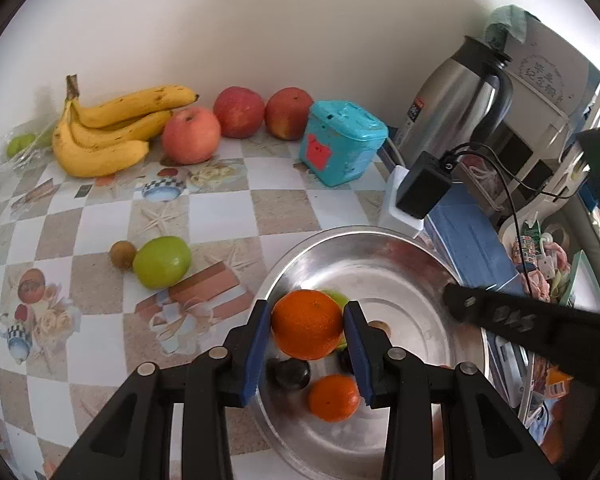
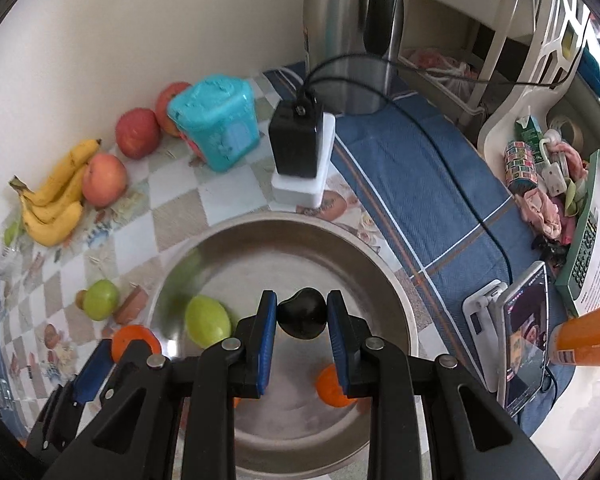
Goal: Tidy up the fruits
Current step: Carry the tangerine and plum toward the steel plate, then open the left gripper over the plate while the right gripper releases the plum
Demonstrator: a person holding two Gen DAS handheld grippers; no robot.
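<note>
Left gripper [image 1: 307, 326] fingers clamp a round orange [image 1: 306, 324] above the wide steel bowl [image 1: 400, 248] on the tiled worktop [image 1: 100, 220]; right gripper [image 2: 302, 318] fingers clamp a dark plum [image 2: 302, 318] over the same bowl

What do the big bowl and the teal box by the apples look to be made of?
Bowl: apparently stainless steel, brushed and shiny; the sign is its grey sheen and the blurred reflections of fruit on its wall. Teal box: apparently moulded plastic, semi-glossy, judging by its uniform colour, rounded edges and raised lid details. Neither can be confirmed by look alone.
</note>
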